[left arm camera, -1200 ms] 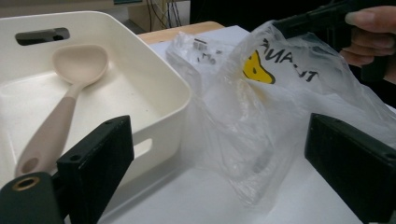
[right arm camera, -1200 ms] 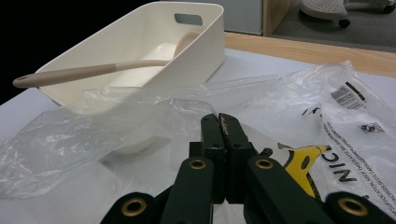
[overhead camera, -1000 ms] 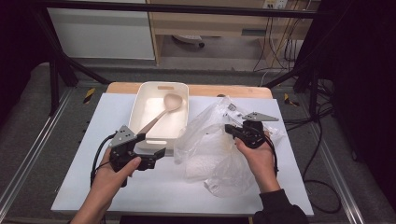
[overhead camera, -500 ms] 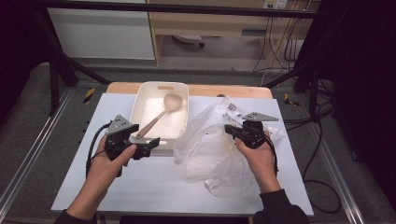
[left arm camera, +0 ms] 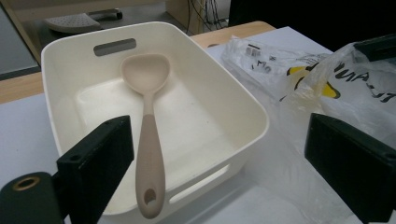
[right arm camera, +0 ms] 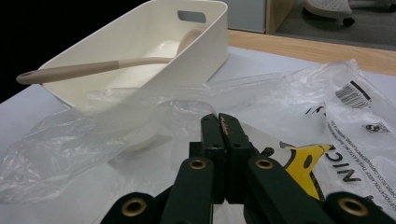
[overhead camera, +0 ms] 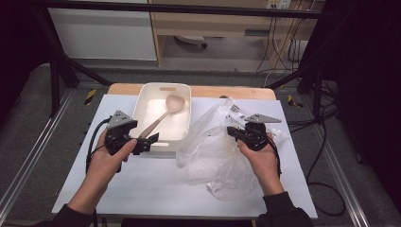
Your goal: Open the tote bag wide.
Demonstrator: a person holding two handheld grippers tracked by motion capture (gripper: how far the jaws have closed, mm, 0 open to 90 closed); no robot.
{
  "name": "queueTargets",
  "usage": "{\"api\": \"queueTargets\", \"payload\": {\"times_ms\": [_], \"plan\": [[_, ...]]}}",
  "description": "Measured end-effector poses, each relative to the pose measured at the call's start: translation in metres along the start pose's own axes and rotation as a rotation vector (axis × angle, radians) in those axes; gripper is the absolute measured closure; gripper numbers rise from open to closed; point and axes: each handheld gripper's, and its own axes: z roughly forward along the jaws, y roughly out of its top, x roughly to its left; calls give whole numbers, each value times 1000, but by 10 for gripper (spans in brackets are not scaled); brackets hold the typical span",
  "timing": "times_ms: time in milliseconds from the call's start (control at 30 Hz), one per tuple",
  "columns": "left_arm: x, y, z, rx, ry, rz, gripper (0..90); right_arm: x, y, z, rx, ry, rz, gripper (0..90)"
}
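A white plastic basin (overhead camera: 161,86) stands at the back middle of the table. A beige spoon (overhead camera: 163,116) lies slanted in it, and the handle end rests over the near rim. My left gripper (overhead camera: 150,141) is at that rim and open. In the left gripper view its jaws stand wide on either side of the spoon (left arm camera: 148,126) handle without touching it. A crumpled clear plastic bag (overhead camera: 213,156) lies to the right of the basin. My right gripper (overhead camera: 232,132) is shut on the bag's upper edge and holds it raised. In the right gripper view the right gripper (right arm camera: 223,126) shows its jaws pressed together amid the bag (right arm camera: 116,126).
The table (overhead camera: 142,189) has a white top with a wooden strip along its far edge. Black frame bars and cables run along the floor on the right. Bare white surface lies in front of the basin and the bag.
My left gripper has moved away from the person and slightly left, up to the basin's near rim at the spoon's handle end. The right gripper and the bag have stayed put.
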Motion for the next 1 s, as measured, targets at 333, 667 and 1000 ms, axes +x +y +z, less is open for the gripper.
{"api": "queueTargets", "payload": {"times_ms": [333, 667, 1000], "plan": [[7, 1, 6, 14, 22, -2, 83, 3, 5, -5, -28, 0, -7, 900], [9, 3, 11, 24, 30, -5, 85, 4, 7, -9, -63, -4, -14, 900], [9, 10, 13, 31, 25, 3, 84, 5, 6, -7, -55, -2, -19, 900]]}}
